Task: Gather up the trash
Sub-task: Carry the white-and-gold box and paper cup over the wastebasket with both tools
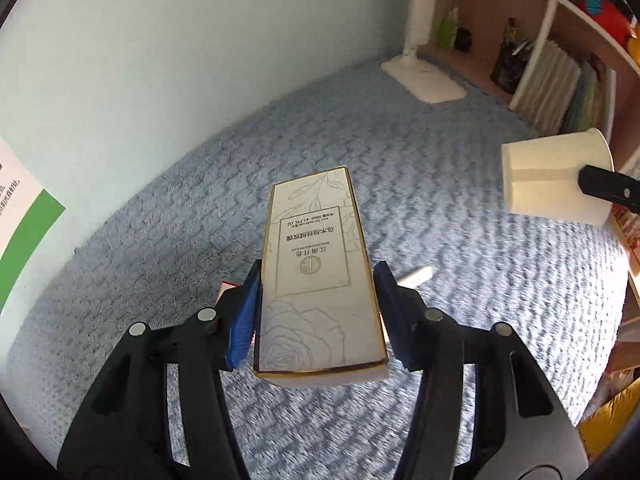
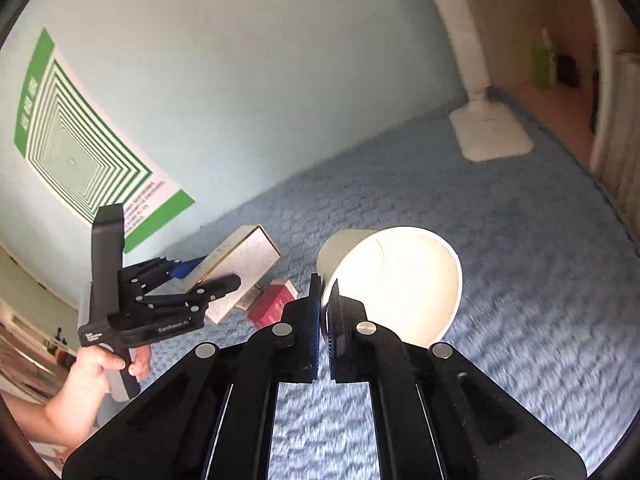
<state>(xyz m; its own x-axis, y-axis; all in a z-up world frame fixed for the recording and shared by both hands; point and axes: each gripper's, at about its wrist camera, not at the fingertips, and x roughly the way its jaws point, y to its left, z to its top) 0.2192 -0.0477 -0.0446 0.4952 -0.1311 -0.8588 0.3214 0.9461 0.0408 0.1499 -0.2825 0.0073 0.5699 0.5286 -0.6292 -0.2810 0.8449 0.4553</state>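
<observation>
Blue carpet [image 1: 440,200], left tongs [image 1: 318,312] clamping perfume box [image 1: 316,272], right tongs [image 2: 325,308] pinching paper cup [image 2: 400,280]

Quick count of what's on the blue fuzzy blanket [image 1: 460,208]: two boxes, one long white perfume box [image 1: 316,276] with gold trim, and one small red box [image 2: 272,305] lying near it. One white paper cup [image 2: 394,280]. One little white stick-shaped scrap [image 1: 415,276], too blurry to name. One white lamp base [image 1: 424,80] far right. Two grippers total, and one green-striped poster [image 2: 86,156] on the left wall.
</observation>
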